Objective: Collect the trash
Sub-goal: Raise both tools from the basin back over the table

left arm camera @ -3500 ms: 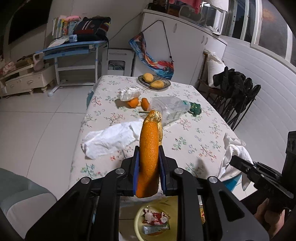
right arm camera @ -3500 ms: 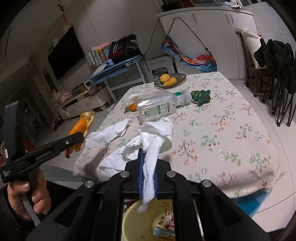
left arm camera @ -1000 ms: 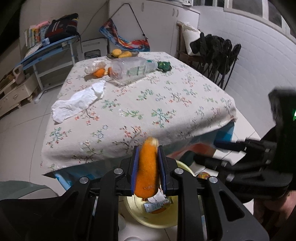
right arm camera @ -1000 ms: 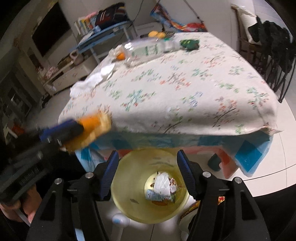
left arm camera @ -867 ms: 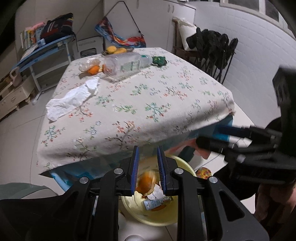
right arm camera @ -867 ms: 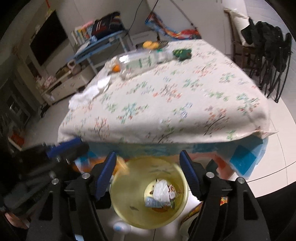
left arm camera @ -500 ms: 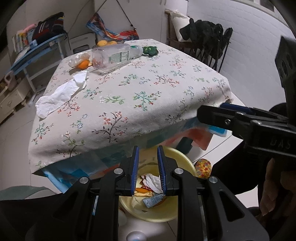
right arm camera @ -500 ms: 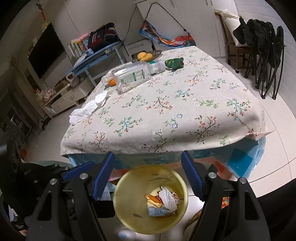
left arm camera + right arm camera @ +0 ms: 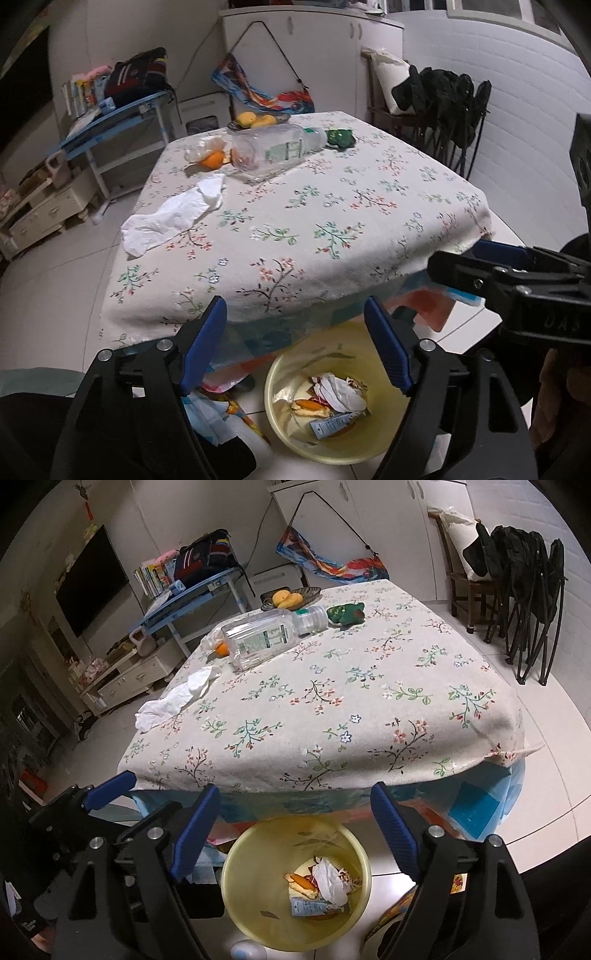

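Left tongs [image 9: 295, 343]: spread, jaws just opened, nothing between them; above the bin [image 9: 284, 424].
Right tongs [image 9: 295, 830]: spread, jaws just widened, empty; above the same bin.
Bin: yellow, on the floor below the bench's [image 9: 369, 701] near edge; holds peel [image 9: 301, 880], tissue and wrappers.
Bench, far end: bottle [image 9: 266, 637] on its side, an orange [image 9: 212, 159], green wrapper [image 9: 347, 613], fruit dish.
Bench, left edge: tissue [image 9: 173, 218].

Matt floral cloth [image 9: 332, 206] covers the table ahead of the grippers. Clear glossy plastic bottle [image 9: 273, 151] beyond. Smooth yellow plastic bin [image 9: 258, 915] below, holding crumpled white paper [image 9: 330, 884].
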`<state>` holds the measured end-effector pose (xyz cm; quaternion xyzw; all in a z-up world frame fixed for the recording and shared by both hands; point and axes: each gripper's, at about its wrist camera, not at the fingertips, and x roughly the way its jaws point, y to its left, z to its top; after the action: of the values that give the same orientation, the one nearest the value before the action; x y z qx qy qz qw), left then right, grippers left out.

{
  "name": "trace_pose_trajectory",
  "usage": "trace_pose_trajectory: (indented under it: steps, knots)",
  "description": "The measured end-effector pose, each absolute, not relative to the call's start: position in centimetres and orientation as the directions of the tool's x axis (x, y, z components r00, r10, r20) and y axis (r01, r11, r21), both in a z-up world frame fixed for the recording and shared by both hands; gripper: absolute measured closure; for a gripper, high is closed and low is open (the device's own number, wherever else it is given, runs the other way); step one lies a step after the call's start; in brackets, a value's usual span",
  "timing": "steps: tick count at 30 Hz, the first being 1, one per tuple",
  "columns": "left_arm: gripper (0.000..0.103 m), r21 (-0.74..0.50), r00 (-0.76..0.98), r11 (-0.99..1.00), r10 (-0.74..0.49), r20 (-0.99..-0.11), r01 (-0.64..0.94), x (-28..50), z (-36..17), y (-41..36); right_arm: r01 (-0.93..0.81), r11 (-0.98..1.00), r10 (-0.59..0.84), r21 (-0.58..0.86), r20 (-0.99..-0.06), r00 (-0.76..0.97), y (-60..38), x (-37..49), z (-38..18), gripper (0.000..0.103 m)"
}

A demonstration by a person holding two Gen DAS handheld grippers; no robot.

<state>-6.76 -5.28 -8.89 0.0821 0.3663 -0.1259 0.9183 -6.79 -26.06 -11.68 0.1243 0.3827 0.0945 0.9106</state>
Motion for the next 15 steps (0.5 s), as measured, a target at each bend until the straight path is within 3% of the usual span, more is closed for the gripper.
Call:
trace_pose_trajectory:
  steps: [15]
  knots:
    - [0.021, 0.053, 0.718, 0.965, -0.154, -0.679, 0.257, -6.6, -8.51, -4.67, -0.082, 0.962, 0.239, 0.261, -0.654, 0.717, -25.72, -7.0, -11.1, 0.017]
